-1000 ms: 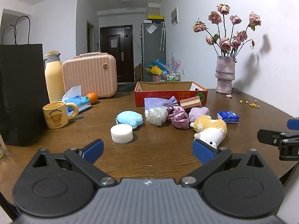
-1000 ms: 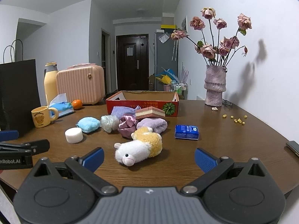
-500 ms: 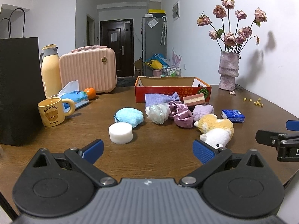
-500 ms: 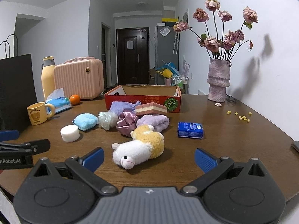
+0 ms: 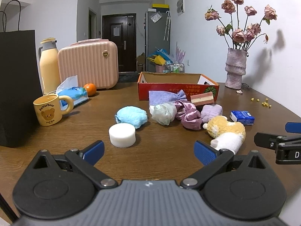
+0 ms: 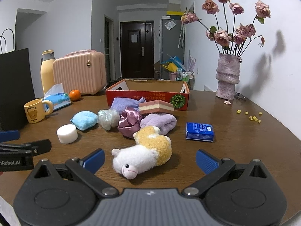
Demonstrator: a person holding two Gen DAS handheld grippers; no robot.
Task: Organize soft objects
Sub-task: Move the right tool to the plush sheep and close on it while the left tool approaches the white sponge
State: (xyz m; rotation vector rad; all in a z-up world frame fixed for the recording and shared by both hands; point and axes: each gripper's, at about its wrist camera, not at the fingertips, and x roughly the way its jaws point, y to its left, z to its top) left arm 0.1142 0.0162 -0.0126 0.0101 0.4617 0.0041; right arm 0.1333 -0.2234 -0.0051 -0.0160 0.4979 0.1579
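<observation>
While the soft objects are lying clustered on the surface (image 6: 235,131) before the empty red box (image 6: 148,96) at twelve o'clock, probably their destination, the right hand-held gripper (image 6: 149,159) is hovering spread around the plush lamb (image 6: 144,153), and the left hand-held gripper (image 5: 148,150) is waiting spread near the white sponge (image 5: 122,134).

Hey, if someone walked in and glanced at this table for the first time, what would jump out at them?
Probably the plush sheep, white and yellow, lying on its side at the near edge between the open right gripper fingers. Behind it a jumble of soft things, with a purple satin scrunchie in the middle, sits in front of the red cardboard box. At far right, a vase of dried roses stands by the wall.
</observation>
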